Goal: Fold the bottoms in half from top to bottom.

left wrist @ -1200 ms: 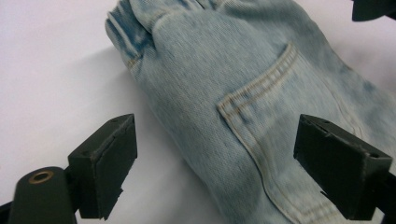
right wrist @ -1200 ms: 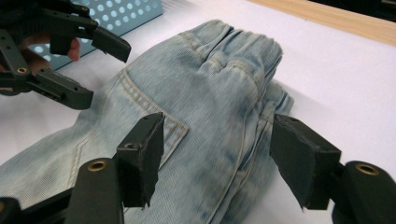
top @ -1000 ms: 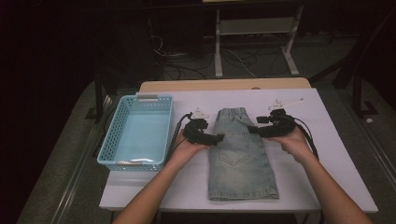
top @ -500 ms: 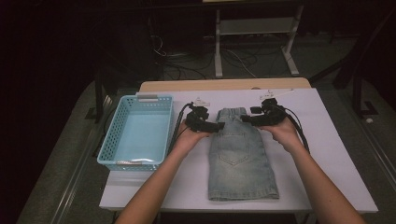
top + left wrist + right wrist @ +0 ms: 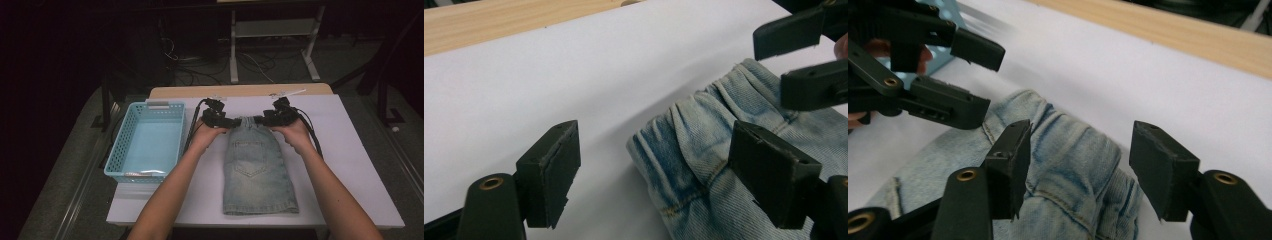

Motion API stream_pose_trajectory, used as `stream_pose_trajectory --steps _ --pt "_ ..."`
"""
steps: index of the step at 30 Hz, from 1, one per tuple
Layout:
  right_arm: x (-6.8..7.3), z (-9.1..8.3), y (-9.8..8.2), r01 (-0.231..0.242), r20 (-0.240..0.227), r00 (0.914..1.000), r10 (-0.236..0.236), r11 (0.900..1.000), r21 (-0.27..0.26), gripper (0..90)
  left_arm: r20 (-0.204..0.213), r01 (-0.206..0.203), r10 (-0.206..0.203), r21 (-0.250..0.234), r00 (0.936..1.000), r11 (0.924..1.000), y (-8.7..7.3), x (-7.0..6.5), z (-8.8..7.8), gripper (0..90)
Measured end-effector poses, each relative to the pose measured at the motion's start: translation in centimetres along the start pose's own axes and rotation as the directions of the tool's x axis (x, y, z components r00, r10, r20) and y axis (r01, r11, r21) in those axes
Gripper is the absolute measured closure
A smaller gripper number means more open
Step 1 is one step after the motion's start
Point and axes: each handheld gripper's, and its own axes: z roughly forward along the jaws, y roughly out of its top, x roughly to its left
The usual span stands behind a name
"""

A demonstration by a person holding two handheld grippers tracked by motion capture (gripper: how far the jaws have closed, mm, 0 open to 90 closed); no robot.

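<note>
At the left of the white table [image 5: 350,165] sits a light blue basket [image 5: 145,142], well apart from the work and with nothing visible in it. Just to its right, the left gripper [image 5: 231,121] is held in the person's left hand [image 5: 207,136] at the left corner of the waistband of a folded pair of faded denim shorts [image 5: 257,175]. Its jaws have just been closing, yet they stand apart: in the left gripper view one pad hangs over bare white table and the other over the bunched denim corner, so the edge of the cloth lies between them without being pinched. The shorts lie flat in the middle of the table, waistband at the far end near the wooden edge [image 5: 240,91], hem toward the person, a back pocket facing up. At the right corner of the waistband, the right gripper [image 5: 261,120] in the right hand [image 5: 295,134] points inward toward the left one. Its jaws have also just been closing but are still spread, straddling the gathered denim corner in the right gripper view, neither pad pressing on it. The two gripper tips are near each other across the waistband.
</note>
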Motion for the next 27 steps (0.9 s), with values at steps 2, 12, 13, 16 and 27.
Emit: stream_pose_trajectory --steps 2,12,13,16,27 --pt "-0.3 0.4 -0.2 -0.013 0.003 0.9999 0.013 1.0 0.015 42.0 0.01 0.007 -0.007 0.015 0.9999 0.9999 0.0 0.2 0.4 20.3" --pt "-1.2 1.9 -1.3 -0.05 -0.019 0.9985 0.052 0.995 0.09 54.0 0.049 -0.007 0.003 0.091 0.9988 0.9958 -0.9 0.6 2.3 18.6" --pt "-1.2 2.0 -1.3 -0.05 -0.018 0.9985 0.052 0.994 0.093 55.9 0.056 0.001 -0.006 0.087 0.9984 0.9962 -0.9 0.7 2.4 18.3" --pt "-1.3 2.1 -1.4 -0.053 -0.024 0.9981 0.056 0.994 0.097 60.5 0.084 0.016 -0.025 0.102 0.9962 0.9947 -1.0 1.3 2.8 17.8" --pt "-1.0 2.2 -1.4 -0.006 -0.007 1.0 0.006 0.995 0.099 70.4 0.212 0.077 -0.107 0.148 0.9713 0.9861 -0.8 2.1 4.0 34.4"
